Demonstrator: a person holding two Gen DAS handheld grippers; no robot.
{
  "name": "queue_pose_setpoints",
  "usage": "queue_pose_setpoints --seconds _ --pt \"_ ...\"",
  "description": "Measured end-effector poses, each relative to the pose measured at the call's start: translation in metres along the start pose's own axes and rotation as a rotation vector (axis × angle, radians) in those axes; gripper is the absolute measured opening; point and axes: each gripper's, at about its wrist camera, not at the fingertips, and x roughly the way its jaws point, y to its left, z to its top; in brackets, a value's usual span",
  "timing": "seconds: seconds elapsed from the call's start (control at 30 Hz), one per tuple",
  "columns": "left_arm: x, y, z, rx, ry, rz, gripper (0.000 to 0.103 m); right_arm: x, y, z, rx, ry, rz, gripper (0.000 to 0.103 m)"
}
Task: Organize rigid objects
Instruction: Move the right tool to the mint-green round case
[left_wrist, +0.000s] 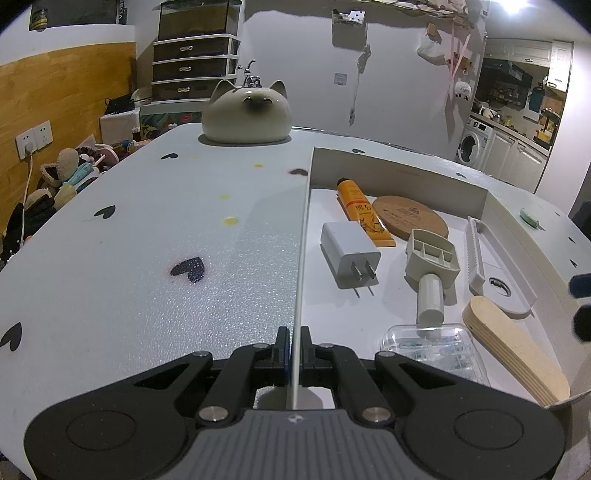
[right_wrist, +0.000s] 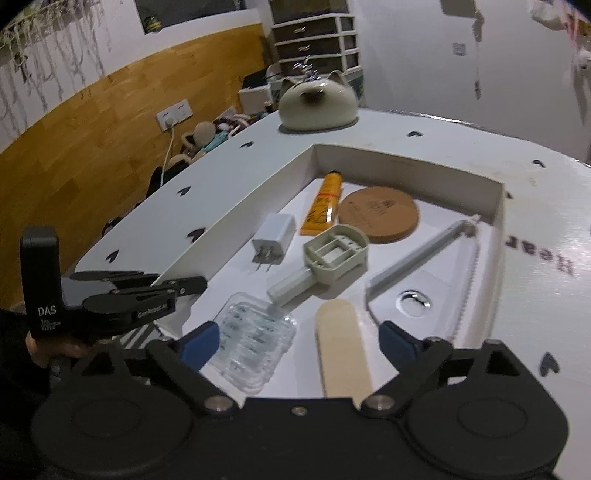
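Right claw (right_wrist: 299, 338) nearest the lens: blue-padded jaws wide apart, nothing pinched. No earlier picture to compare. Pale wooden flat stick with rounded end (right_wrist: 341, 349) lies between and below the jaws, inside the box, free of both pads. Probably just dropped there or about to be picked; can't say which.

Clear plastic hinged case (right_wrist: 255, 341) sits just left of the stick, near edge of the box. Farther in: beige plastic scraper-like tool with a round handle (right_wrist: 321, 262), white wall charger with two prongs (right_wrist: 275, 238), orange tube with dark Chinese characters (right_wrist: 323, 205) (unreadable here), round cork coaster (right_wrist: 378, 214) with a faint stamped logo, too small to read. White serrated strip (right_wrist: 467, 273) lies along the right wall.

Left claw (left_wrist: 294, 350) clamped shut on the left wall of the shallow white cardboard box (left_wrist: 302, 236), likely steadying it while the other hand loads. Hand (right_wrist: 55, 345) grips that tool; "DAS" is printed on its handle.

All task items are already in the box. Box sits on white surface with black heart prints (left_wrist: 147, 240); partial word "Hear" printed at right. Cream ceramic cat-shaped pot (left_wrist: 245, 114) at far edge, untouched.
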Motion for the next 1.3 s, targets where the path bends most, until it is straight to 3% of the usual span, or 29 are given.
queue_pose_setpoints --seconds 0.4,0.87,1.1,1.3 --pt "-0.001 0.000 0.000 -0.002 0.001 0.007 0.003 -0.042 -0.061 -0.018 0.123 -0.124 -0.175 0.103" --pt "-0.001 0.000 0.000 -0.005 0.000 0.009 0.003 -0.031 -0.168 -0.027 0.213 -0.207 -0.537 0.103" --pt "-0.002 0.001 0.000 -0.008 0.005 0.010 0.003 -0.007 -0.218 -0.011 0.264 -0.268 -0.610 0.103" --pt "-0.001 0.000 0.000 -0.020 0.002 0.016 0.003 0.015 -0.257 0.010 0.330 -0.262 -0.594 0.103"
